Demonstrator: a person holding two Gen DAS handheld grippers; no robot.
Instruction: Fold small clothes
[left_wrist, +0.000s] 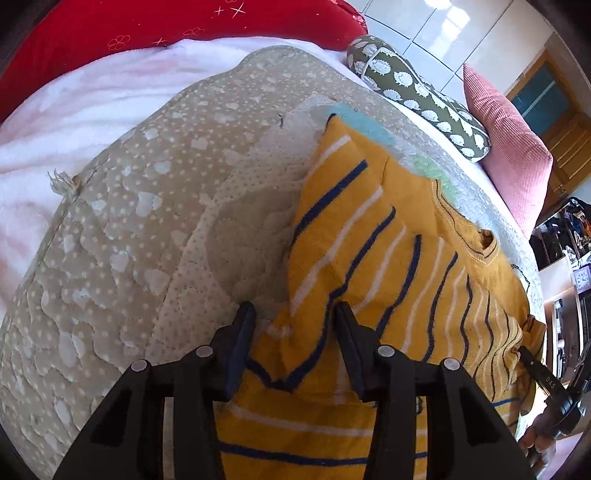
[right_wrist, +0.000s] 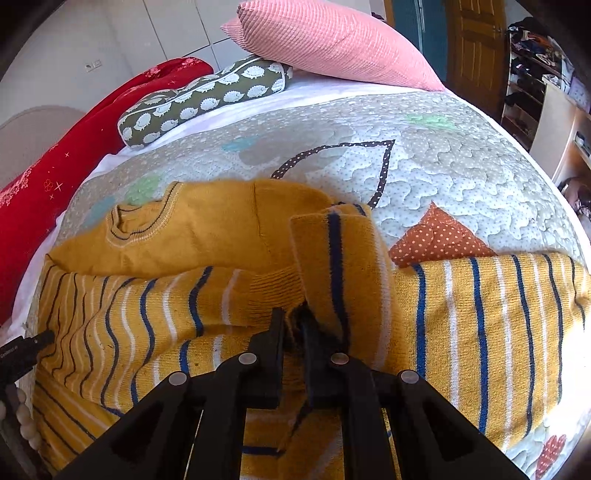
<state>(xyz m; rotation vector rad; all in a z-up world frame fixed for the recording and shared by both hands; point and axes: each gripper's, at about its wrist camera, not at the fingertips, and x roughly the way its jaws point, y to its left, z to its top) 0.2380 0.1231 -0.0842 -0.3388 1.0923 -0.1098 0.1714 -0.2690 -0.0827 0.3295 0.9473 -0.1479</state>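
A mustard-yellow knit sweater (left_wrist: 399, 258) with blue and white stripes lies on a quilted bedspread (left_wrist: 129, 221). In the left wrist view my left gripper (left_wrist: 295, 314) is open, its jaws apart over a folded-in sleeve end of the sweater. In the right wrist view the sweater (right_wrist: 207, 236) lies with its collar at the far left, and my right gripper (right_wrist: 293, 321) is shut on a sleeve of the sweater (right_wrist: 340, 258), which stands up from the jaws. The other gripper's tip shows at the left edge (right_wrist: 33, 343).
A pink pillow (right_wrist: 332, 40), an olive hedgehog-print bolster (right_wrist: 207, 96) and a red blanket (right_wrist: 74, 155) lie at the bed's far side. White sheet (left_wrist: 74, 110) borders the quilt. Shelves and a wooden door (right_wrist: 476, 48) stand beyond the bed.
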